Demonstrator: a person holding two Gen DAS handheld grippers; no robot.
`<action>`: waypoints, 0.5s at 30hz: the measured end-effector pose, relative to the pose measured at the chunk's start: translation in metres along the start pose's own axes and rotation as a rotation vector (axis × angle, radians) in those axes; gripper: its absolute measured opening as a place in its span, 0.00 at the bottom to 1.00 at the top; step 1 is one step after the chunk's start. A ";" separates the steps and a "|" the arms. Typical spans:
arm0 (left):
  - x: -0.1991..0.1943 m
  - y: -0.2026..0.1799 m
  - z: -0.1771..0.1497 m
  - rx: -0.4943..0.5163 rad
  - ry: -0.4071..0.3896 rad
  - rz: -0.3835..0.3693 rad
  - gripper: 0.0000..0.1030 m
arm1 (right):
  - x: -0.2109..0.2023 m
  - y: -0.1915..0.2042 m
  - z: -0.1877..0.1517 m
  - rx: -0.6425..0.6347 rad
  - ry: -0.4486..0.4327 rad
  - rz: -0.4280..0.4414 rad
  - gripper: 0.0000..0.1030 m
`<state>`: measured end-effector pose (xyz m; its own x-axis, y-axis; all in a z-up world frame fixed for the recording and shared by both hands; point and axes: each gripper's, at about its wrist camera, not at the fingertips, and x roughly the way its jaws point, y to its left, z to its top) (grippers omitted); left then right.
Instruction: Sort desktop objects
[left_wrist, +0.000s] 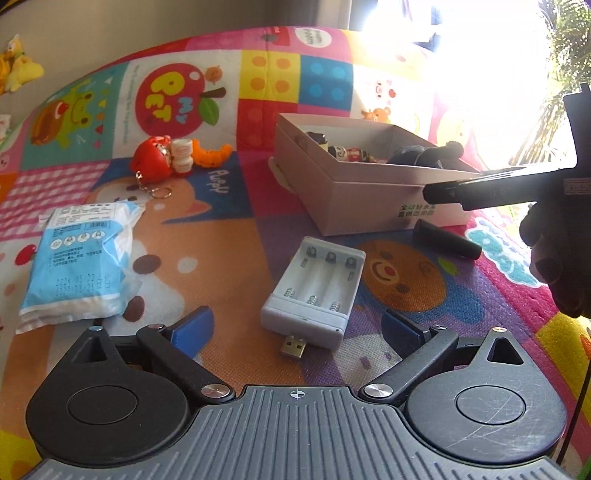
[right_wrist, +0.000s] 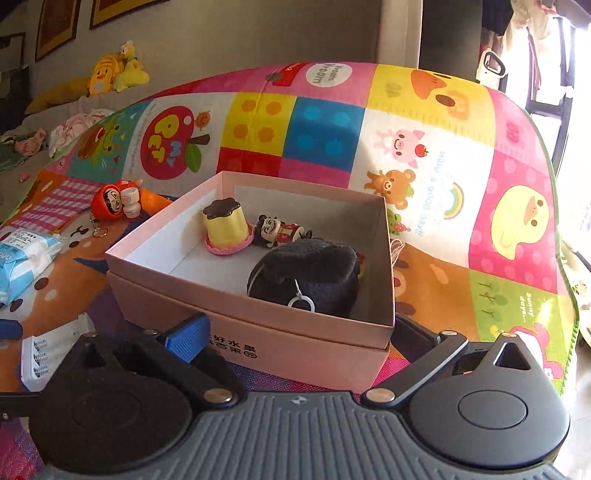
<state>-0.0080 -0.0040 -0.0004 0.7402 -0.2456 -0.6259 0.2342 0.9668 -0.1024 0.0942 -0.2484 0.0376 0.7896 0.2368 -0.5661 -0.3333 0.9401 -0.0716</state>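
Left claw: jaws stood wide, blue pads apart, nothing pressed between them — the battery charger lay in the gap, untouched.
Battery charger: grey, empty slots with springs showing, its USB plug pointing toward the camera; it rested flat on the play mat just ahead of the left claw.
Wipes packet: blue and white, lying to the left of the charger, well apart from it.
Black cylinder: lay on the mat to the right, just beside the near wall of the box.
Right claw: jaws wide and empty, held just at the near wall of the box — in the left view it showed only as a dark shape at the right edge.
Pink box: open-topped, on the mat, farther than the charger.
Box contents: a dark plush pouch nearest, a small figurine behind it, a yellow pudding toy to the left.
Red doll keychain: far left on the mat, touching a small white cup toy and an orange piece.
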 end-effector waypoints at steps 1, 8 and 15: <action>0.000 0.000 0.000 -0.001 0.000 -0.001 0.98 | 0.000 0.001 0.002 0.003 0.000 0.024 1.00; 0.000 0.001 0.001 -0.004 0.000 -0.005 0.98 | -0.011 0.024 -0.016 -0.108 0.024 0.053 1.00; 0.000 0.000 0.001 -0.003 0.000 -0.004 0.98 | -0.022 0.019 -0.048 -0.175 0.097 -0.049 1.00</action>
<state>-0.0079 -0.0037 0.0002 0.7393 -0.2490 -0.6256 0.2350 0.9661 -0.1068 0.0457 -0.2478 0.0093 0.7564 0.1587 -0.6346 -0.3865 0.8911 -0.2378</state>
